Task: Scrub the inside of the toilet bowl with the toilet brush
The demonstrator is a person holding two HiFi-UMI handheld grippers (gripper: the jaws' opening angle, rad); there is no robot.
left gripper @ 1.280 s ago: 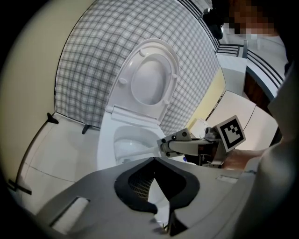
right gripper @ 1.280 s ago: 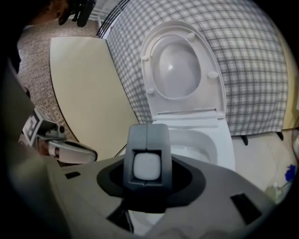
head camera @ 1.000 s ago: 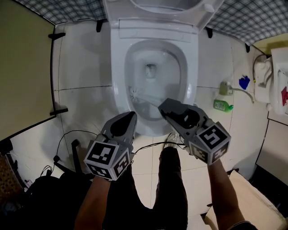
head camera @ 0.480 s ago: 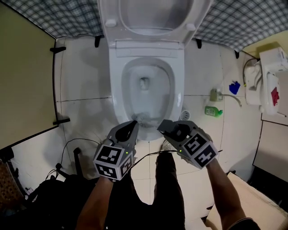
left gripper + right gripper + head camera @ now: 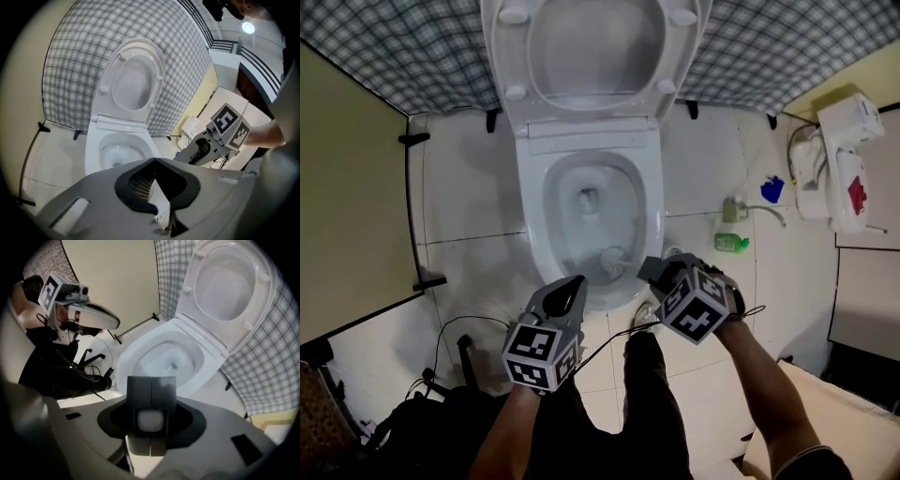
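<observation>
Head view: one toilet (image 5: 531,220), one brush (image 5: 612,256) inside right tool (image 5: 649,270); left tool (image 5: 574,283) closed.

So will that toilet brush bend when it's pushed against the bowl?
Probably a little: the toilet brush has a thin handle, so it may flex. Its bristly head likely gives against the toilet bowl. It looks light, held by the right gripper alone.

Left tongs (image 5: 573,283) closed; right tongs (image 5: 649,270) clamped on the brush handle (image 5: 151,420).

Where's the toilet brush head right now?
In the head view, the brush head sits inside the toilet bowl, at its near right side, just ahead of the right gripper.
</observation>
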